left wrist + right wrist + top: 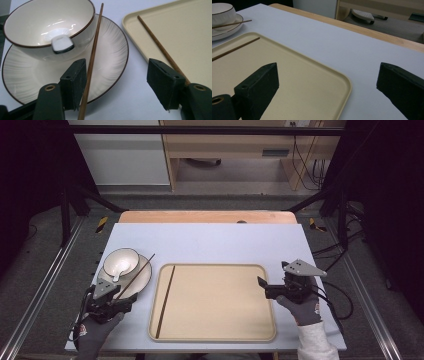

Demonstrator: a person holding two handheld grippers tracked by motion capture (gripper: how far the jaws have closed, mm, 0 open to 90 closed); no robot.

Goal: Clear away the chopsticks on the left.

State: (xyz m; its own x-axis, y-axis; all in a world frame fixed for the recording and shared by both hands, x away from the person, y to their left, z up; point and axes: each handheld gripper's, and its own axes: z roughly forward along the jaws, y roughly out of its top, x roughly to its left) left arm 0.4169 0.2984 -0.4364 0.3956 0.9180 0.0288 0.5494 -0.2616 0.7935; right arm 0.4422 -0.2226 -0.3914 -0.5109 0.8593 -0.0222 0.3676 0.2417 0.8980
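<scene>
Left gripper point(117, 82): jaws stand wide apart and hold nothing. A brown chopstick point(93, 57) runs between them, lying against the inner face of the left-hand jaw and well clear of the other. This chopstick rests across the rim of the ribbed white plate point(112, 55), beside the white bowl point(47, 22) that stands on the plate; a white spoon handle point(62, 43) leans out over the bowl's edge. A second chopstick point(160, 47) already lies flat along the left side of the beige tray point(190, 30).

Step in hand, as judged: pick-up of the plate-side chopstick for transfer to the tray. The next move calls for closing the jaws squarely on the thin stick, then lifting it without dragging the plate or bowl.

Right gripper point(327, 85): jaws fully apart and empty, hovering over the tray's right edge point(347, 87).

Pose: in the high view the left hand point(97, 325) sits low at the table's near-left, gripper aimed toward the plate; the right hand point(300, 307) holds its gripper level, pointing left across the tray.
</scene>
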